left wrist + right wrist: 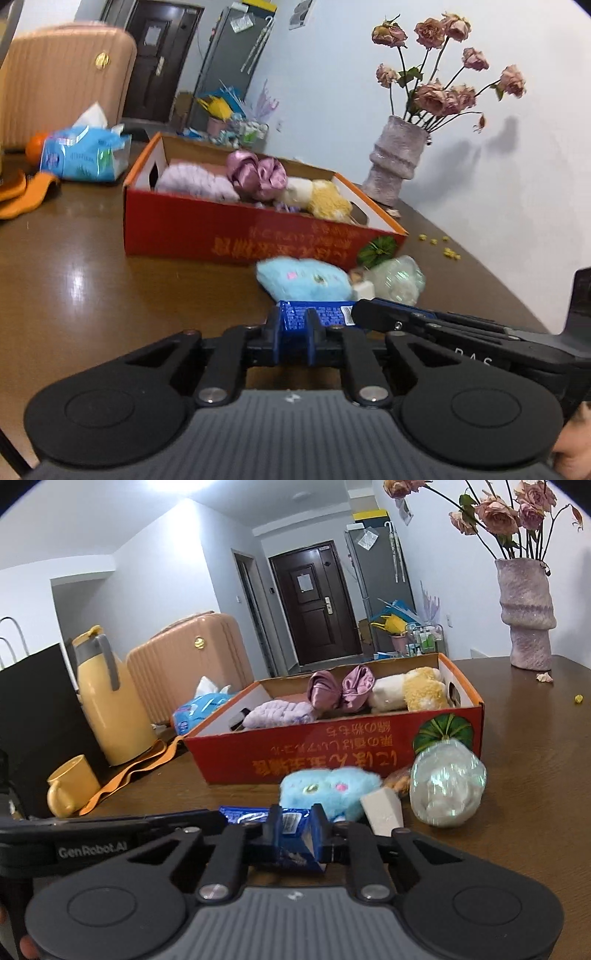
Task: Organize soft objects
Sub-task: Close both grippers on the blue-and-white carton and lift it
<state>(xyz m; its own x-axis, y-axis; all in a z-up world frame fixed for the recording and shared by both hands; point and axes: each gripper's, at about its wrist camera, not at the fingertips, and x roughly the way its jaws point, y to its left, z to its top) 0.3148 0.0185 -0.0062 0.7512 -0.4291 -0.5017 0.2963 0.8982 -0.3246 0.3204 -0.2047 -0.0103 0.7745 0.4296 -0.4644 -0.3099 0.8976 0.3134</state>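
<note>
Two claws work on one brown surface (92, 280). On it sits a red cardboard box (332, 753) with soft toys and a purple bow (341, 688) inside. A fluffy blue toy (328, 790) lies just in front of the box. Both the left claw (291, 325) and the right claw (295, 830) are clamped on one blue snack packet (317, 314), each at one end.
</note>
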